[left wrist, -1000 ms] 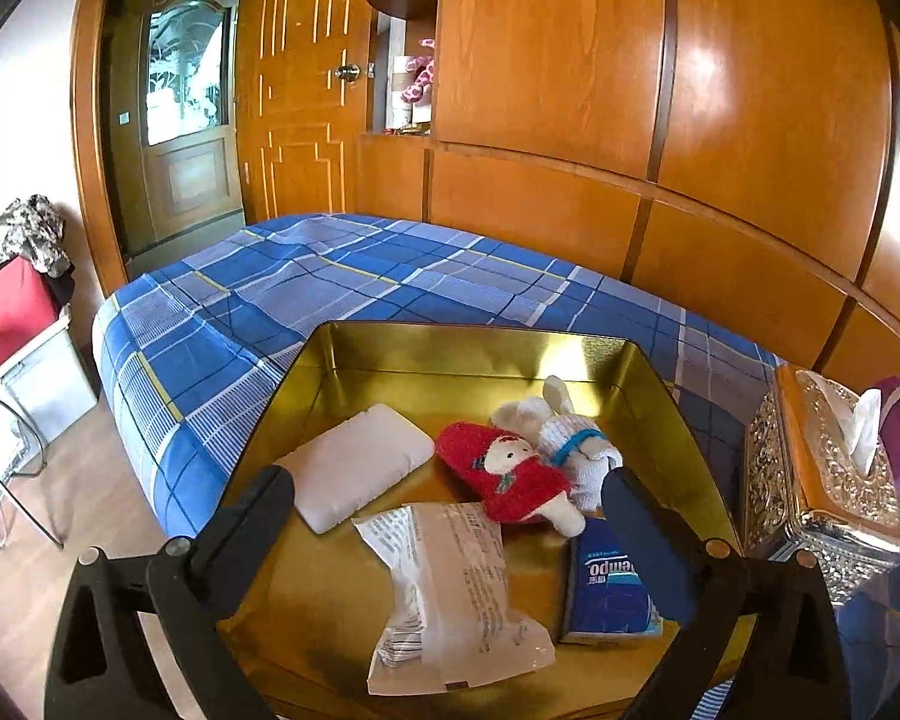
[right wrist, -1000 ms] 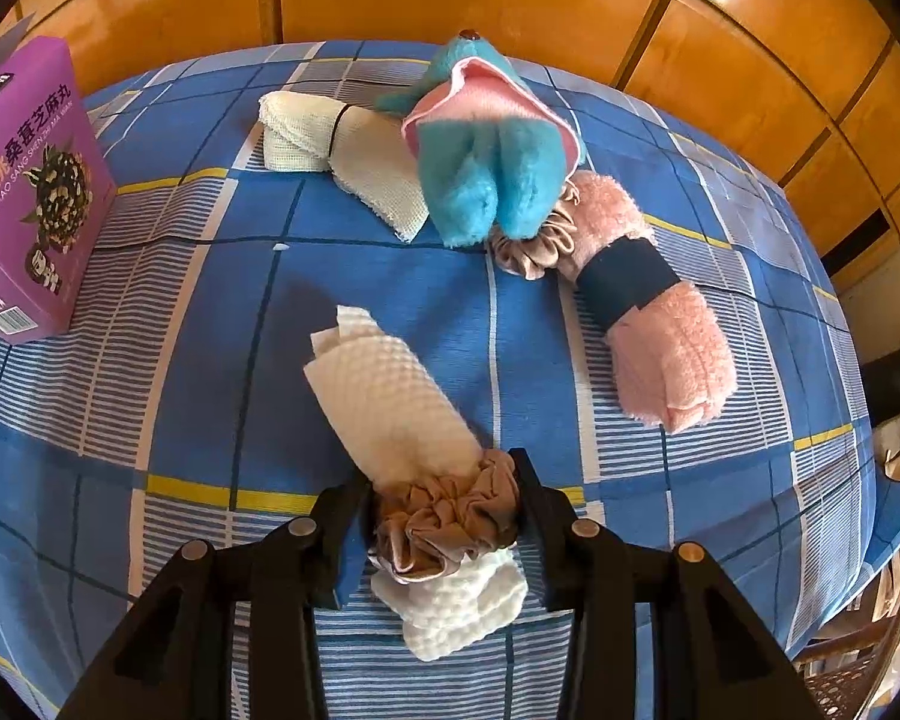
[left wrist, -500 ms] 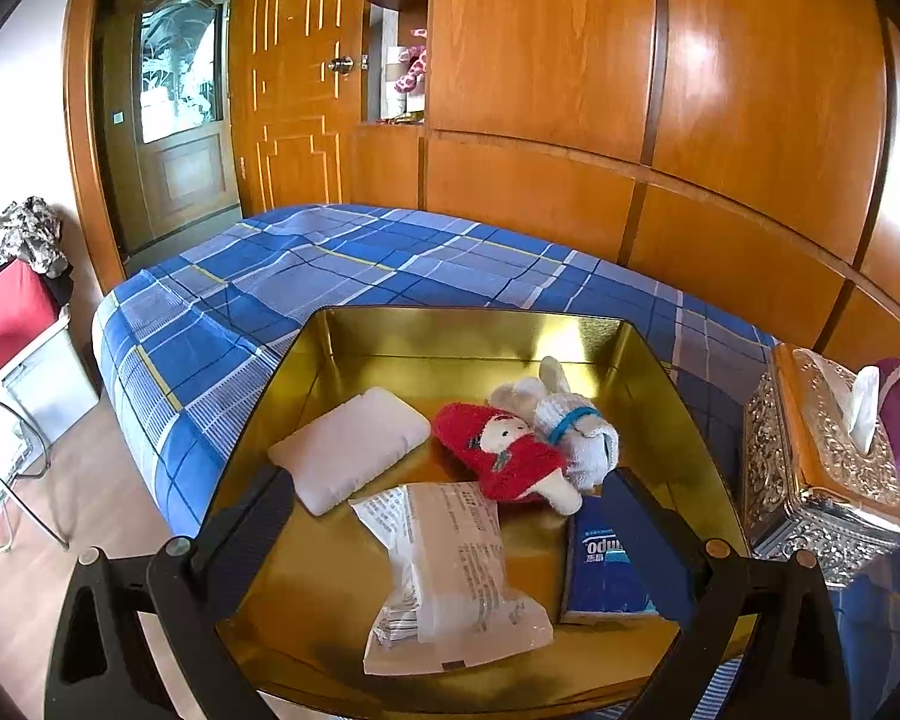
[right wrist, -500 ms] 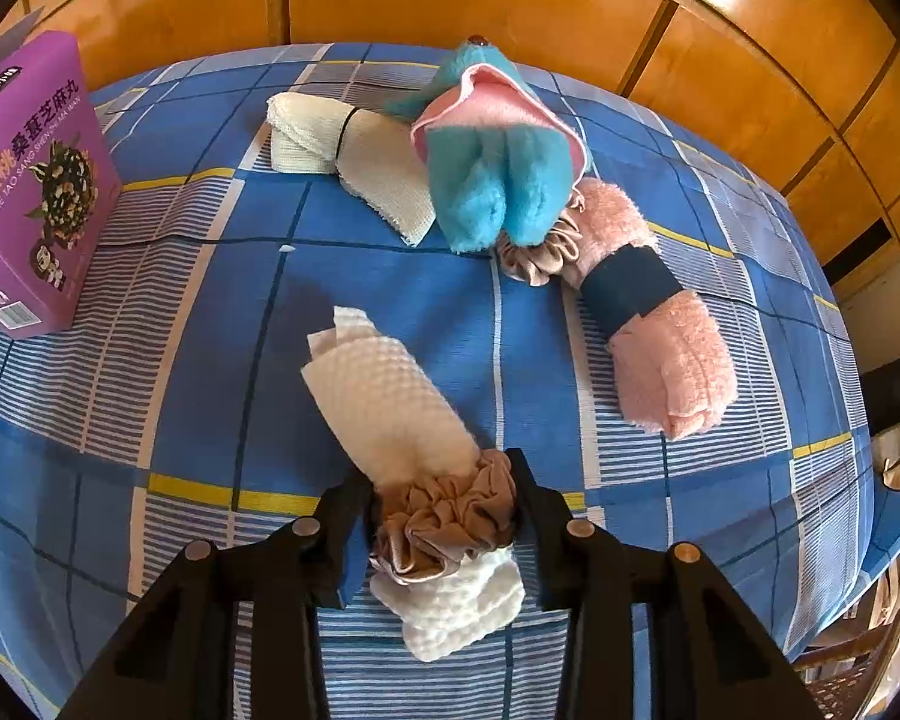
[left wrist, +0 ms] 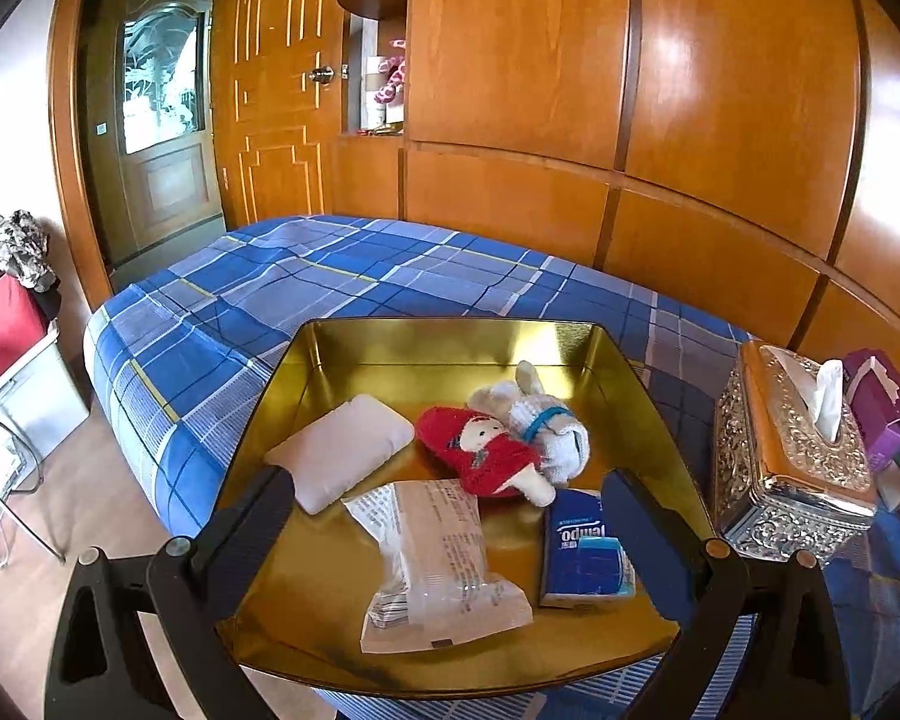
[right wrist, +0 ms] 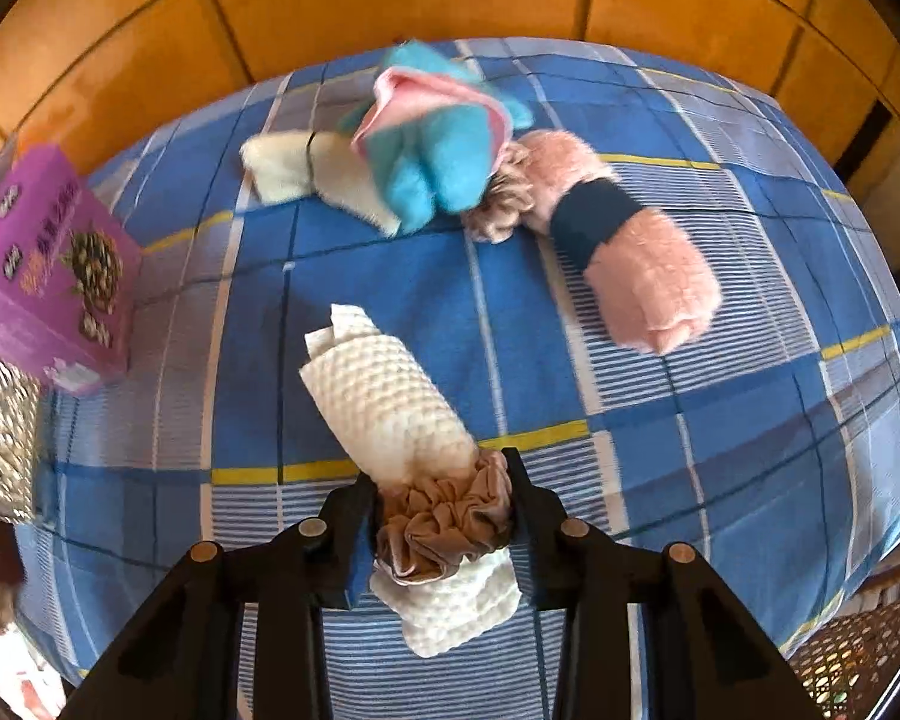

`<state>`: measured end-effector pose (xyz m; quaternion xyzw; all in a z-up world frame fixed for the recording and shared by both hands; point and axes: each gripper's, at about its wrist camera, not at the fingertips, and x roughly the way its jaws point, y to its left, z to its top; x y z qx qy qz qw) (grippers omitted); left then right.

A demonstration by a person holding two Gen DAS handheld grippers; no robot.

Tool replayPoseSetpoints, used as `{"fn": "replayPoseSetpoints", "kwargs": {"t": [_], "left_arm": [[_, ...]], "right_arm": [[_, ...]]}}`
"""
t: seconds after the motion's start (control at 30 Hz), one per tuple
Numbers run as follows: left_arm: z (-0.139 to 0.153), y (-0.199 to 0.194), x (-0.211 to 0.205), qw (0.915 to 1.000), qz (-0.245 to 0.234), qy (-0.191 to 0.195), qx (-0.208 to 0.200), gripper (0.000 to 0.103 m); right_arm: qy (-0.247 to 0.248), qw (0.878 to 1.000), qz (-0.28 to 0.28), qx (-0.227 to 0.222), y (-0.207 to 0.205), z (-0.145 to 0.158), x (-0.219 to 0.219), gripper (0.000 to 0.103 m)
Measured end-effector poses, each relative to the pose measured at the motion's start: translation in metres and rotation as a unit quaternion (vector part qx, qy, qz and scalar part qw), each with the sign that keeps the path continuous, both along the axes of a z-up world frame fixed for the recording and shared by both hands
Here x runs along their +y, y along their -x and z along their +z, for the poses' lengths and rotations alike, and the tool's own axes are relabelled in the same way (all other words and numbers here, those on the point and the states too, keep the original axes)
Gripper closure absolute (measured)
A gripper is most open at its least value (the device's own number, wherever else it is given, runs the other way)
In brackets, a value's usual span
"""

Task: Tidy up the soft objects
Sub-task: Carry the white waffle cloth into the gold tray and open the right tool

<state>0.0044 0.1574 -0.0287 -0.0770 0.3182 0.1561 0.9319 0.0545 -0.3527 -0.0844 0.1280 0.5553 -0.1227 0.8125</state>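
Note:
My right gripper (right wrist: pixel 441 501) is shut on a rolled white waffle towel (right wrist: pixel 384 402) bound by a tan scrunchie (right wrist: pixel 444 525), held above the blue plaid cloth (right wrist: pixel 720 438). Further off lie a blue-and-pink plush (right wrist: pixel 438 144), a cream rolled cloth (right wrist: pixel 306 171) and a pink rolled towel (right wrist: pixel 636 240) with a navy band. My left gripper (left wrist: pixel 447 495) is open over a gold tray (left wrist: pixel 450 342) that holds a white pad (left wrist: pixel 342 450), a red plush (left wrist: pixel 486 450), a white bunny (left wrist: pixel 546 420), a plastic packet (left wrist: pixel 438 558) and a blue tissue pack (left wrist: pixel 585 552).
A silver tissue box (left wrist: pixel 792 468) stands right of the tray, with a purple box (left wrist: pixel 876 396) behind it; the purple box (right wrist: pixel 48 264) also shows at the left of the right wrist view. Wooden wall panels (left wrist: pixel 690 120) run behind the table. A red bin (left wrist: pixel 0 324) stands on the floor at left.
The right gripper has lifted and turned with the white towel roll, so the table items shifted and blurred. The left gripper has drawn back slightly and stays open over the tray.

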Motion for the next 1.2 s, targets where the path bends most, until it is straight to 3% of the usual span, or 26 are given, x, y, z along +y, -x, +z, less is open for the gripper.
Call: {"fn": "replayPoseSetpoints", "kwargs": {"t": [0.1,0.4,0.6,0.73,0.9,1.03,1.2], "left_arm": [[0.001,0.0,-0.003,1.0,-0.007,-0.001,0.003,0.0],[0.002,0.005,-0.01,0.9994,-0.028,-0.015,0.013,0.0],[0.006,0.01,-0.009,0.9993,-0.03,-0.022,0.008,0.0],[0.011,0.015,-0.007,0.9991,-0.031,-0.028,0.001,0.0],[0.018,0.02,0.003,0.9993,-0.02,-0.03,-0.007,0.0],[0.021,0.026,0.019,0.9995,0.0,-0.029,-0.01,0.0],[0.021,0.035,0.045,0.9991,0.035,-0.021,-0.013,0.0]], "right_arm": [[-0.022,1.0,-0.018,-0.013,-0.002,0.012,-0.013,0.067],[0.005,0.998,0.01,-0.069,-0.042,0.078,-0.002,0.067],[0.007,0.987,0.099,-0.128,-0.091,0.141,0.069,0.067],[-0.013,0.968,0.19,-0.163,-0.112,0.172,0.145,0.067],[-0.038,0.925,0.335,-0.175,-0.115,0.182,0.27,0.067],[-0.049,0.892,0.422,-0.155,-0.105,0.16,0.352,0.067],[-0.061,0.872,0.476,-0.098,-0.091,0.105,0.424,0.067]]}}
